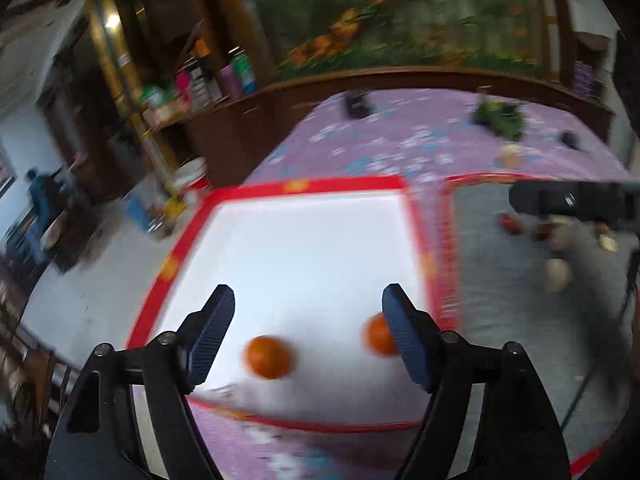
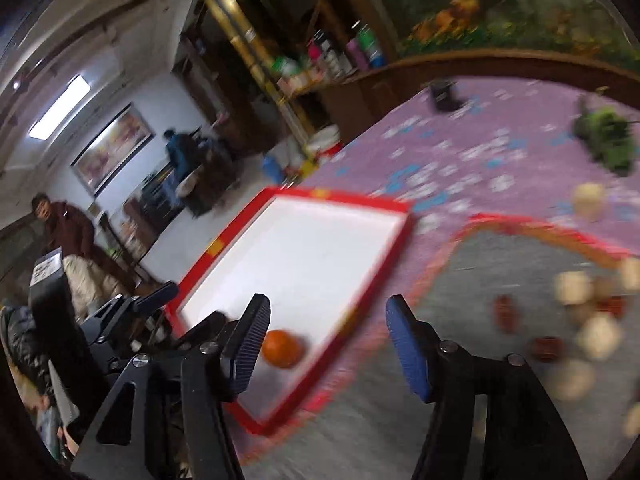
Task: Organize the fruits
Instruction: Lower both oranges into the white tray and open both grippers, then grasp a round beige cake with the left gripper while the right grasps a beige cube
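Note:
A white tray with a red rim [image 1: 304,186] lies on the purple cloth and holds two oranges. My left gripper [image 1: 309,296] hovers open over its near part. One orange [image 1: 269,357] lies loose between the fingers, and the other orange [image 1: 378,334] is half hidden behind the right finger. In the right wrist view my right gripper [image 2: 328,304] is open above the white tray's [image 2: 340,200] right rim, nothing between its pads. An orange [image 2: 282,349] lies just beyond its left finger. Right of it, a grey tray [image 2: 480,272] holds several beige fruits [image 2: 598,336] and dark red fruits [image 2: 504,312].
A green leafy bunch [image 1: 500,118] and one beige fruit [image 1: 510,154] lie on the cloth beyond the grey tray [image 1: 500,280]. A small dark object [image 1: 356,104] sits at the far edge. A person [image 2: 64,224] stands at the left, off the table.

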`<state>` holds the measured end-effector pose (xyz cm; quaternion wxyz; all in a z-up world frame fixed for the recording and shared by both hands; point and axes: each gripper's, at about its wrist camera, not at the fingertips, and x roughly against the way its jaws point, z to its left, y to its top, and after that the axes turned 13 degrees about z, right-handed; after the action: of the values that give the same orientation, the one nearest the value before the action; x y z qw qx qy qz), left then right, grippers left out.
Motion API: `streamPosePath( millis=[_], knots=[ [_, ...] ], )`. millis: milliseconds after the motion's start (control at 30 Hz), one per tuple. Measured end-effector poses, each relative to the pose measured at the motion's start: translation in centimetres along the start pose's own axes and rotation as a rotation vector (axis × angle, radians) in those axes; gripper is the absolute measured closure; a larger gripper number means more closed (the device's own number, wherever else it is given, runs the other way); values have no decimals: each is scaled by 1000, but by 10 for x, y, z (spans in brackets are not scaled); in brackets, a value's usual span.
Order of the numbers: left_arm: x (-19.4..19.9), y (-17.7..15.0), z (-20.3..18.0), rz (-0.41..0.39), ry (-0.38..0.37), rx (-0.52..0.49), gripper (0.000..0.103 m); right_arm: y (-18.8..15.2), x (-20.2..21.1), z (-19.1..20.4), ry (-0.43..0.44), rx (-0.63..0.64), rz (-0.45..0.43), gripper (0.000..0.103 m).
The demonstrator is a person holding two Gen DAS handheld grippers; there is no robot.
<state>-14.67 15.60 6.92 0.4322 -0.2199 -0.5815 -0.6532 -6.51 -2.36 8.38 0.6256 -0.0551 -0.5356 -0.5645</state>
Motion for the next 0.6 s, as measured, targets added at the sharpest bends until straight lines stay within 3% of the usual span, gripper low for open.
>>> streamPosePath(
  millis=[100, 167, 267, 467, 600],
  knots=[
    [9, 3, -46, -27, -69, -121, 24, -26, 44, -44, -113, -70, -36, 37],
    [8, 3, -81, -25, -102, -211, 24, -51, 67, -74, -183, -122, -17, 37],
    [-2, 6, -116, 7, -172, -261, 24, -73, 74, -100, -284, -142, 43, 37],
    [-15, 19, -158, 61, -247, -264, 24, -83, 57, -122, -323, -146, 90, 37],
    [-22, 24, -167, 85, -285, -271, 24, -83, 42, -127, -324, -146, 103, 43]
  ],
)
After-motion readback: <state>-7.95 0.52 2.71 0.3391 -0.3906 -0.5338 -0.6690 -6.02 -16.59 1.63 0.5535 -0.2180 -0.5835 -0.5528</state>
